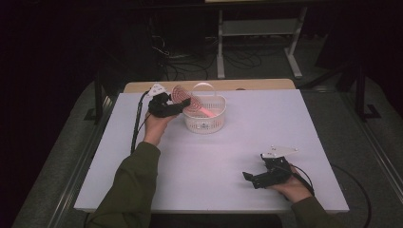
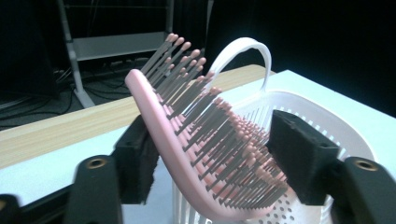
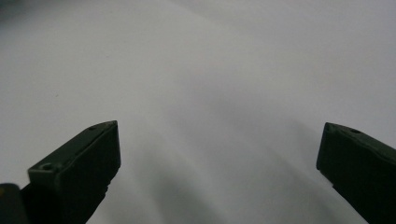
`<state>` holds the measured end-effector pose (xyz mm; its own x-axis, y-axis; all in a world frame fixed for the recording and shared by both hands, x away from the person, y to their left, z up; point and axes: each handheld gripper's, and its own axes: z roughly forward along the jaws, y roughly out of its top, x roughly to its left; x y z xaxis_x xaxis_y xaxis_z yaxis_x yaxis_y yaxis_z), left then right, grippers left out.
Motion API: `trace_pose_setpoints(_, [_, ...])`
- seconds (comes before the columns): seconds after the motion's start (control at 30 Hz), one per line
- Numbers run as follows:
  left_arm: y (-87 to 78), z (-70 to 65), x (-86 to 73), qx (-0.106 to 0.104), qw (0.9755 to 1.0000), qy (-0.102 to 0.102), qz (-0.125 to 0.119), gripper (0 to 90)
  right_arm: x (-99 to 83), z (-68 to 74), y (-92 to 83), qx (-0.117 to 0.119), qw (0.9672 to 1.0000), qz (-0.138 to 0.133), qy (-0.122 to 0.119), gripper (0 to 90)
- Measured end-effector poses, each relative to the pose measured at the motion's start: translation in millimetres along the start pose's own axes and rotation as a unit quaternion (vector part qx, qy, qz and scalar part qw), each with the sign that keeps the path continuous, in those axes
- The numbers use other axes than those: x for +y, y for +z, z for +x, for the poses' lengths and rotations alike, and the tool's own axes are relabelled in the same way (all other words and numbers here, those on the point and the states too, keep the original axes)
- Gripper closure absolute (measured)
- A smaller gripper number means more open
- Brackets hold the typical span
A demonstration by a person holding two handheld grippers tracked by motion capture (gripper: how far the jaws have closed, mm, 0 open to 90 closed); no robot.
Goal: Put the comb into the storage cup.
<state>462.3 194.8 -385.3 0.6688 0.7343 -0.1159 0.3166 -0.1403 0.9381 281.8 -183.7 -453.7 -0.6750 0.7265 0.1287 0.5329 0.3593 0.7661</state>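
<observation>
The left gripper [image 1: 183, 105] sits at the near rim of the white basket [image 1: 205, 124], and between its jaws is the pink hairbrush [image 2: 187, 154], head propped up over the rim, handle slanting down inside. In the left gripper view the jaws stand half open: the left pad [image 2: 137, 163] is right against the brush's smooth back, while the right pad [image 2: 299, 154] stands just clear of the bristle tips, so I read this as a loose bracket, not a squeeze. This brush looks light, a hard curved plastic body, slick on the back, with springy bristles that would give and skid under a pad. The better hold, to my eye, is across the rigid edges of the head or on the handle, not bristle against pad. The basket looks light too, and liable to tip or slide if the brush drags on it. The right gripper [image 1: 256, 178] rests low over the bare white table [image 3: 210, 93], jaws wide with nothing between them. Hard to read: the handle's lower end is lost behind the basket's wall, and whether the left pad really presses stays unclear.
</observation>
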Motion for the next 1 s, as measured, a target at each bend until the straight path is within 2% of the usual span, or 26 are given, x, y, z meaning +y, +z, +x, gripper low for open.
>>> trace_pose_setpoints(0.07, [0.0,-0.2,-0.7,-0.002,1.0000,0.002,0.004,26.1,1.3,-0.4,0.6,-0.001,1.0000,-0.002,-0.002,0.0])
trace_pose_setpoints(0.13, [-0.5,0.2,-1.1,-0.002,1.0000,0.003,0.007,24.6,1.7,0.0,0.7,-0.001,1.0000,-0.001,-0.002,0.0])
trace_pose_setpoints(0.3, [-3.3,1.9,-1.7,0.002,0.9999,-0.003,0.011,14.3,2.1,1.8,0.9,-0.002,1.0000,0.000,-0.004,0.0])
trace_pose_setpoints(0.6, [-9.8,4.0,-3.6,0.002,0.9999,0.002,0.014,1.1,2.8,3.0,1.2,-0.003,1.0000,0.001,-0.007,0.0])
trace_pose_setpoints(1.0, [-27.4,-4.0,-7.4,-0.011,0.9992,0.029,0.025,0.0,3.4,3.9,1.7,-0.004,0.9999,0.003,-0.011,0.0])
